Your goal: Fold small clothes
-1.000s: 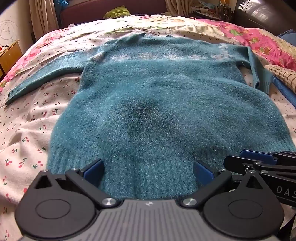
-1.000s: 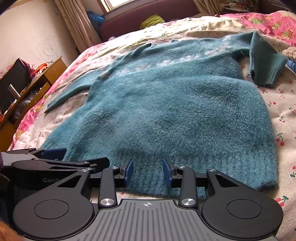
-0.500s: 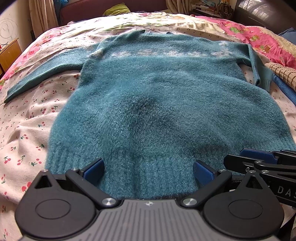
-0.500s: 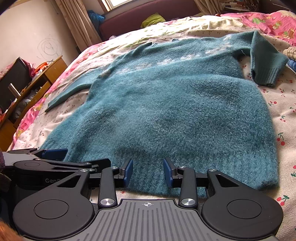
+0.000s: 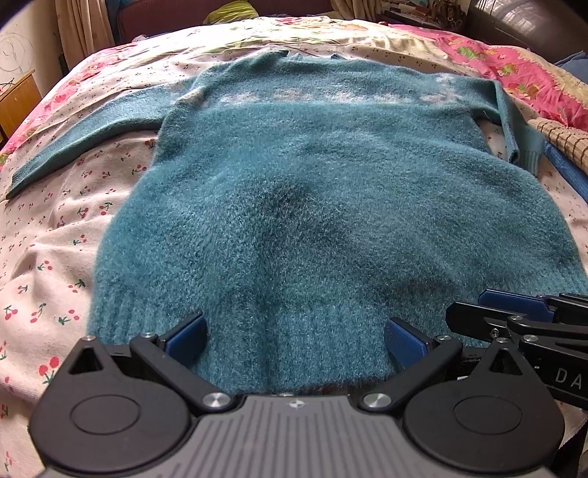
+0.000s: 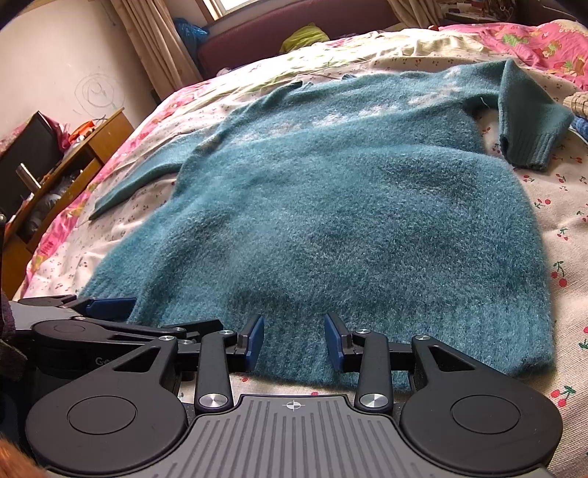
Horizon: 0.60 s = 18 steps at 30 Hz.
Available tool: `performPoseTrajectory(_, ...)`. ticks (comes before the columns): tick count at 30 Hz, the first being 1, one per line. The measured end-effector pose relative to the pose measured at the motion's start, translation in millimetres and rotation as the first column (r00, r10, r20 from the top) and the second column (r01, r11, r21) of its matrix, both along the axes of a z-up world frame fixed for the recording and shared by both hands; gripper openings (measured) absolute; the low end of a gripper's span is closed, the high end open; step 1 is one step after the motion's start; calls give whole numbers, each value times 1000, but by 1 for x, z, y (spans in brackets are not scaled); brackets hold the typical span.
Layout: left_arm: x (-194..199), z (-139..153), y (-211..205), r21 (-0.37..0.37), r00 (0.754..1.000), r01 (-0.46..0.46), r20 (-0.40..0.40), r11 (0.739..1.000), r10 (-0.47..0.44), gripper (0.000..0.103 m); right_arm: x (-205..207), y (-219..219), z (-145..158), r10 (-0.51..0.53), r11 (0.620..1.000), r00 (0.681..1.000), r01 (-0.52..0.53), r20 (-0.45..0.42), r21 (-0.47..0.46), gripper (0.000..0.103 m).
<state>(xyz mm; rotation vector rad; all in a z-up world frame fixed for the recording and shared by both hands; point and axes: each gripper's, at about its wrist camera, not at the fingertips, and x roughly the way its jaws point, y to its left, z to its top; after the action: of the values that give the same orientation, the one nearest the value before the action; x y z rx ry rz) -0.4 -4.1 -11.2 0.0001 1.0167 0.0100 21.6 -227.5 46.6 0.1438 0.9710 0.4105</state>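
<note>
A fuzzy teal sweater (image 5: 312, 206) lies flat on the bed, hem toward me, neck far; it also shows in the right wrist view (image 6: 330, 213). Its left sleeve (image 5: 84, 143) stretches out to the left. Its right sleeve (image 6: 529, 121) is folded down beside the body. My left gripper (image 5: 296, 336) is open wide, its blue pads astride the ribbed hem. My right gripper (image 6: 294, 340) is open with a narrower gap, its pads at the hem near the sweater's middle. Each gripper shows at the edge of the other's view.
The bed has a cherry-print sheet (image 5: 44, 264) and a pink floral quilt (image 5: 529, 73) at the right. A checked cloth and a blue item (image 5: 566, 147) lie by the right sleeve. A wooden desk (image 6: 55, 169) stands left of the bed. A dark red headboard (image 6: 286, 33) is at the far end.
The sweater sits slightly lower in both views, so both grippers have shifted a little. Jaw openings are unchanged.
</note>
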Motion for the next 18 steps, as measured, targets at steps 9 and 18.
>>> performPoseTrajectory(9,2,-2,-2,14,1000,11,-23,1000,-10,103,1,-1,2,0,1000,1000,0,-2,0,37)
performPoseTrajectory(18,3,-4,-3,31,999,26,-45,999,-25,103,-5,3,-3,0,1000,1000,0,-1,3,38)
